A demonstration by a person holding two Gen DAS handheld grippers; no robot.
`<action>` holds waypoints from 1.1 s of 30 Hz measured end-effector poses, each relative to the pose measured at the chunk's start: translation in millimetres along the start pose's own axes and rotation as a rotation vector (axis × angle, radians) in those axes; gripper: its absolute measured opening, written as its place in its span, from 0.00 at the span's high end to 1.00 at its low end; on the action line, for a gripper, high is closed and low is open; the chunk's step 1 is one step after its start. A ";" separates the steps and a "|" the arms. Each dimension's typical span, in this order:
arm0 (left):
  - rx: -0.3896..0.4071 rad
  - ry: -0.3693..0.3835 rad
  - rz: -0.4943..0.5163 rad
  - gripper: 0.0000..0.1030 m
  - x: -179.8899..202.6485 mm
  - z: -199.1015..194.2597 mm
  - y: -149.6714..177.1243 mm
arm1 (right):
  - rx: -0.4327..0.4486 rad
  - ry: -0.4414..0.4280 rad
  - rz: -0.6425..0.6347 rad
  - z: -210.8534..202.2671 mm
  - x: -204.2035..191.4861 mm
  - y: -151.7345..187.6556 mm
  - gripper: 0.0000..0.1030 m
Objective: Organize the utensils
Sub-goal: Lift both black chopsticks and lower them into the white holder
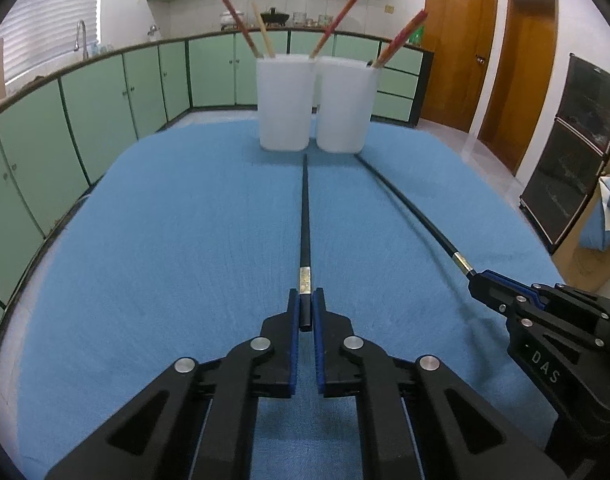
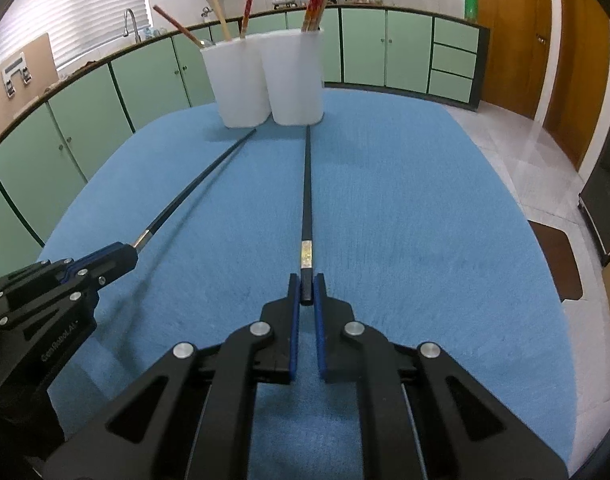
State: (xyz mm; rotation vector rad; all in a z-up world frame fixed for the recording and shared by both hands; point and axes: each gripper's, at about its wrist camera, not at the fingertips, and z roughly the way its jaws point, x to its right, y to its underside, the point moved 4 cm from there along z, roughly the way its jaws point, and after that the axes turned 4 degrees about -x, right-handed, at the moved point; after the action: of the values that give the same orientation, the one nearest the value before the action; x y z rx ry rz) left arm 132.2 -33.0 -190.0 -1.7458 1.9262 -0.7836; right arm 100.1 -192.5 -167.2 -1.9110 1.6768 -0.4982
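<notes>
Hiding chopstick ends (image 1: 305, 322) (pinched): each tool's (image 1: 306, 300) pads.

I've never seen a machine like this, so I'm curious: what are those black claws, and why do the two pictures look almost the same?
Each claw is a pincher tool that a person holds, one in each hand, with a small camera on it. One picture looks along the left gripper, the other along the right gripper, so each also shows the other claw at its side. Each gripper is shut on the end of a black chopstick lying on the blue cloth. Ahead stand two white cups already holding red and tan chopsticks.
</notes>
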 end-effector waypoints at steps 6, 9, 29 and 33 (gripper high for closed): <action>0.062 -0.002 0.004 0.94 -2.4 -23.0 -12.4 | 0.049 -0.014 0.007 -21.9 3.8 -15.1 0.94; 0.104 0.003 0.002 0.94 -2.4 -38.1 -22.4 | 0.090 -0.023 0.003 -38.4 5.2 -26.3 0.94; 0.315 0.113 0.049 0.94 -2.5 -108.1 -110.9 | 0.234 -0.178 -0.048 -115.4 2.3 -127.0 0.94; 0.329 0.138 0.067 0.94 0.7 -111.9 -126.0 | 0.228 -0.224 -0.056 -121.7 -0.3 -148.0 0.94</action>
State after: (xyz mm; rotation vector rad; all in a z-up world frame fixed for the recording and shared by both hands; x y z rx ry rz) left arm 154.4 -26.2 -23.0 -1.4556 1.8063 -1.1486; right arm 142.9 -199.8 19.4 -1.7795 1.3662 -0.4576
